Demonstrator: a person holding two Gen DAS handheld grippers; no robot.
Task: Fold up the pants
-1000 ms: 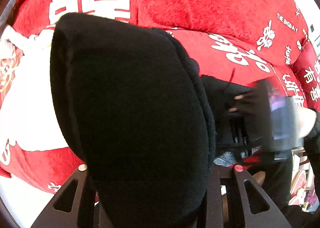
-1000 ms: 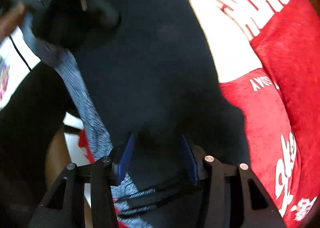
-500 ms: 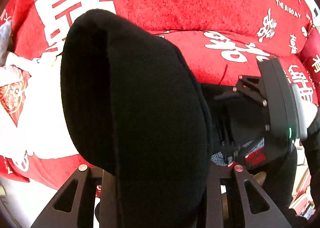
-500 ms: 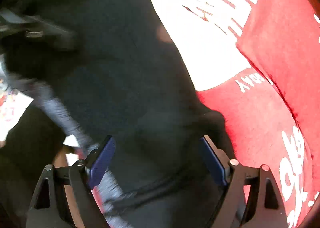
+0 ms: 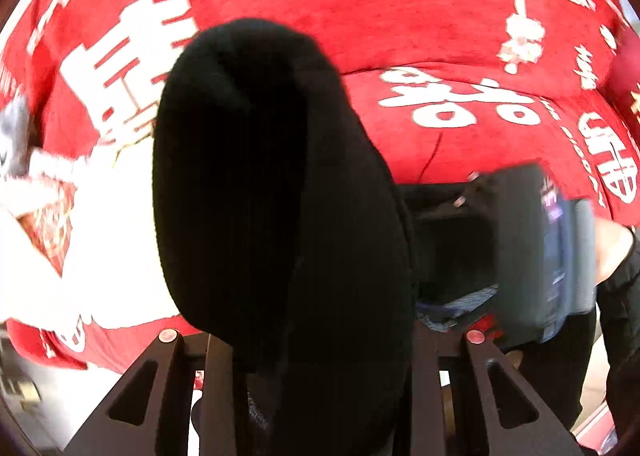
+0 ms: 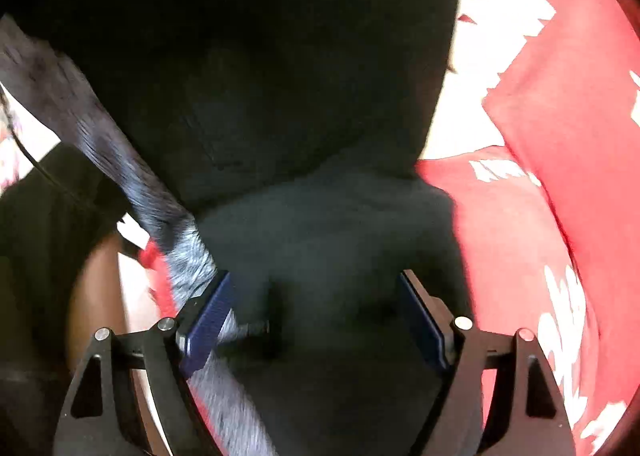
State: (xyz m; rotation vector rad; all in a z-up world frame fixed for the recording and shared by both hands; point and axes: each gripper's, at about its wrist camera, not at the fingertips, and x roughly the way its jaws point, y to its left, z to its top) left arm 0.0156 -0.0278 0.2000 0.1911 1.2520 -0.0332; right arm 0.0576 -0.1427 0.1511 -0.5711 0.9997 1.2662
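The black fleece pants (image 5: 280, 196) hang as a thick fold between the fingers of my left gripper (image 5: 320, 340), which is shut on them; the cloth hides the fingertips. In the right wrist view the pants (image 6: 312, 104) lie spread over the red blanket, with a grey lining strip (image 6: 120, 160) along their left edge. My right gripper (image 6: 316, 312) is open, its blue pads (image 6: 208, 320) standing wide on either side of the black cloth, holding nothing. The right gripper also shows blurred in the left wrist view (image 5: 532, 256).
A red blanket with white characters (image 5: 440, 28) covers the sofa or bed behind and under the pants; it also shows at the right of the right wrist view (image 6: 560, 176). A white patch (image 5: 100, 256) lies at the left. A person's dark clothing (image 6: 32, 256) is at lower left.
My right gripper opened and let go of the pants, then stayed over them. My left gripper kept its hold, and the fold of cloth shifted a little rightward and up in view.
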